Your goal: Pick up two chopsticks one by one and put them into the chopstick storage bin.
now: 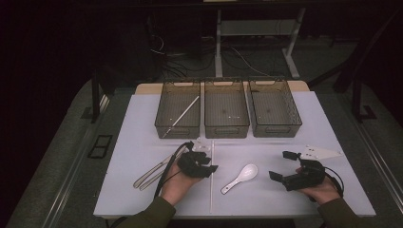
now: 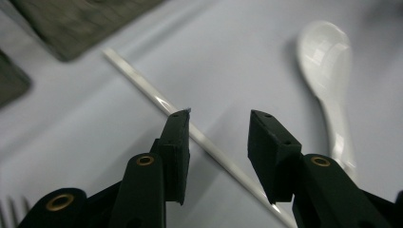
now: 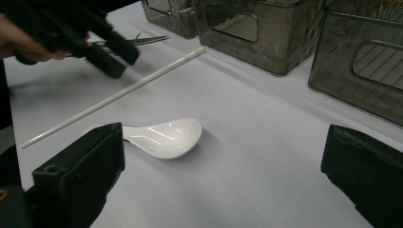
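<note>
Three bins: grey see-through bins stand in a row at the far side of the bench (image 1: pixel 142 142), left bin (image 1: pixel 177 110), middle bin (image 1: pixel 226 110), right bin (image 1: pixel 274 109), just beside one another.
Bench: white top; the bins sit at its far side, the loose pieces on the near half.
Left bin contents: one white chopstick (image 1: pixel 183 115) lies slantwise inside it, one end up on the wall.
Left tool (image 1: pixel 205 166): held in the person's left hand (image 1: pixel 177 184) over the middle of the near half, pointing toward the spoon; jaws partly apart, with nothing pressed between them. In the left gripper view (image 2: pixel 216 137) the loose chopstick runs on the bench beneath the gap, past the left pad.
Right tool (image 1: pixel 280 172): held in the right hand (image 1: pixel 322 190) at the near right, pointing left toward the spoon; jaws wide in the right gripper view (image 3: pixel 218 180), holding nothing.
Loose chopstick (image 1: pixel 211 175): white, flat on the bench, running from near the middle bin toward the near edge, between the left tool and the spoon.
Spoon (image 1: pixel 241 177): white ceramic, flat on the bench between the two tools, bowl away from the person, touched by neither.
Metal cutlery (image 1: pixel 153 172): lies left of the left hand; fork tines (image 2: pixel 12 205) show at the bottom left corner of the left gripper view.
</note>
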The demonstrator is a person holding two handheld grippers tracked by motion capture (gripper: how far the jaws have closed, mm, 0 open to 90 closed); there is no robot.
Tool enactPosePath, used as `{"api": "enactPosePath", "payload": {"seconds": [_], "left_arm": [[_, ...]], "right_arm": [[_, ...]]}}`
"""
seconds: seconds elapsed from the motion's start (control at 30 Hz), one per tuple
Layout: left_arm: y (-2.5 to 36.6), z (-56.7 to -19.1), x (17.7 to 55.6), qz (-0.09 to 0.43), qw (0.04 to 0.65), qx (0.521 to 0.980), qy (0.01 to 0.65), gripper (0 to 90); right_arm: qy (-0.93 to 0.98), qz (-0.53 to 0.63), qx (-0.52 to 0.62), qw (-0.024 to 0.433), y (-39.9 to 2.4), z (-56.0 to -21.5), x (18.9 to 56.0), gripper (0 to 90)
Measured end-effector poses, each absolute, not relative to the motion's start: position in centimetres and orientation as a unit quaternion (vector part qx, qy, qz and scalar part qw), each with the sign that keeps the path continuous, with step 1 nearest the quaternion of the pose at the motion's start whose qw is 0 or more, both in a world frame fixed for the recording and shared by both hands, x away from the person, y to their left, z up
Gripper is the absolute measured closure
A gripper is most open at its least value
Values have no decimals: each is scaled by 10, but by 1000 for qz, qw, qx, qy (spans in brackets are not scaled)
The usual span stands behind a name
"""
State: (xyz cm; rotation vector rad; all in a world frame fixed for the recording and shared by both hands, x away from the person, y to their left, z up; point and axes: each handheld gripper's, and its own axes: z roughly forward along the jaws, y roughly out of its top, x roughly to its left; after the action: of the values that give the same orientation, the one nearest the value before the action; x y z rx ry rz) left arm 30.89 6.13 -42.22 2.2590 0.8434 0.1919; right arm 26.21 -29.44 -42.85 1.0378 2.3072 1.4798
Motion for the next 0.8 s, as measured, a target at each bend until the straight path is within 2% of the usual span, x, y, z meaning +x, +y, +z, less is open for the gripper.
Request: {"api": "enactPosePath", "payload": {"seconds": [0.23, 0.47, 0.8], "left_arm": [[51, -428, 344, 93, 346, 859, 366, 575], [42, -441, 357, 98, 330, 858, 382, 585], [41, -442, 357, 113, 324, 860, 377, 687]], "right_arm": [[782, 504, 352, 104, -295, -429, 262, 7], [781, 505, 352, 104, -295, -428, 262, 7], [782, 504, 350, 104, -295, -428, 262, 7]]}}
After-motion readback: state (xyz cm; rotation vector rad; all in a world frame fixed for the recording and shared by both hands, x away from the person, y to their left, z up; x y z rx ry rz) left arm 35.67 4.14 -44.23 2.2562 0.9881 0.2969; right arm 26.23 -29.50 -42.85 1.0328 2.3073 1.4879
